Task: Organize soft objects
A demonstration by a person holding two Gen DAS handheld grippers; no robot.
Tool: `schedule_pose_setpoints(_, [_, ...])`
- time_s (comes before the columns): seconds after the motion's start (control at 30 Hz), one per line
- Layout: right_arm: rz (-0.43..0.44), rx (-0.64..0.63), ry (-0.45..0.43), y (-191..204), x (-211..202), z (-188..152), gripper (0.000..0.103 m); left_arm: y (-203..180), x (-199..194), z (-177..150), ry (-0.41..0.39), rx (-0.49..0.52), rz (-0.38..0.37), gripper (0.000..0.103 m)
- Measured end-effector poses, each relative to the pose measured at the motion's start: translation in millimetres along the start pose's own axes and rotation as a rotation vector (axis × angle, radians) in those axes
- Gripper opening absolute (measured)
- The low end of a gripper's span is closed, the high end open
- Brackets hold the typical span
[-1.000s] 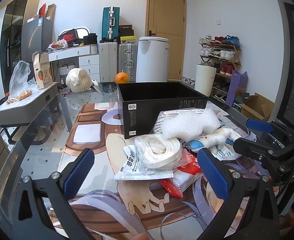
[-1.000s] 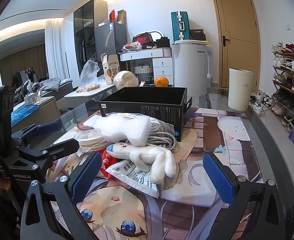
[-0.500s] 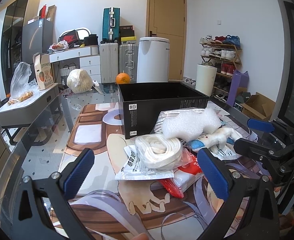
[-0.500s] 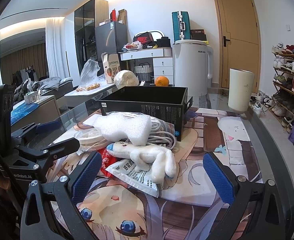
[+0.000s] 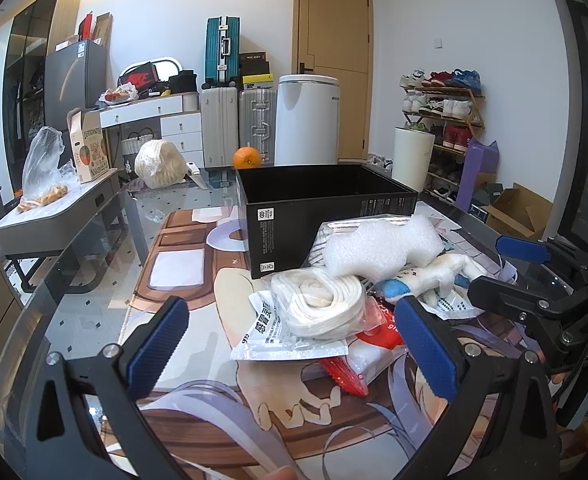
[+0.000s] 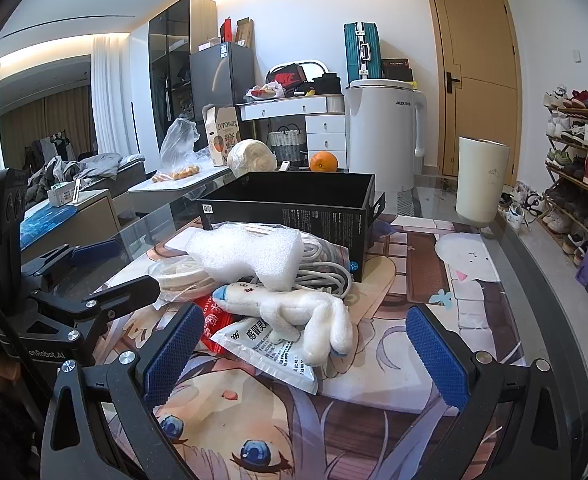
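White foam block (image 5: 381,246) sat atop the pile, touching the near wall of the open black cardboard box (image 5: 325,216). White plush toy (image 6: 294,312) lay on a printed plastic sachet (image 6: 270,350); coiled white rope (image 5: 319,304) sat at the pile's left edge. Left gripper (image 5: 294,348) and right gripper (image 6: 305,354) were both spread wide, holding nothing, short of the pile. Glass table (image 5: 94,264) lay bare left of the box.

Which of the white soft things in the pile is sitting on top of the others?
The foam piece: it rests across the cable bundle and the plush toy, which lie lower, under its edge.
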State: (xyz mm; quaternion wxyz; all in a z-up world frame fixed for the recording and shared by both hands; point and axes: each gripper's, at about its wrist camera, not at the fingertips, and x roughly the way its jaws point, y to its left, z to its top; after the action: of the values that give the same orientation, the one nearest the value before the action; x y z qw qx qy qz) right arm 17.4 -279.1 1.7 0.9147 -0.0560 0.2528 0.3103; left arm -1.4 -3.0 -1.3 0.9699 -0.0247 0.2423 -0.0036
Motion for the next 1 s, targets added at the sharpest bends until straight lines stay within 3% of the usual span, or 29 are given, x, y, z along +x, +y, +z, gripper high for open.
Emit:
schedule_pose_setpoints(0.57, [0.002,-0.001,0.003,0,0,0,0.103,1,0,1,0.006,-0.011,-0.010,0.103])
schedule_pose_setpoints(1.0, [0.010,0.008,0.052,3,2,6,0.103,14,-3,12,0.016,-0.052,0.028,0.103])
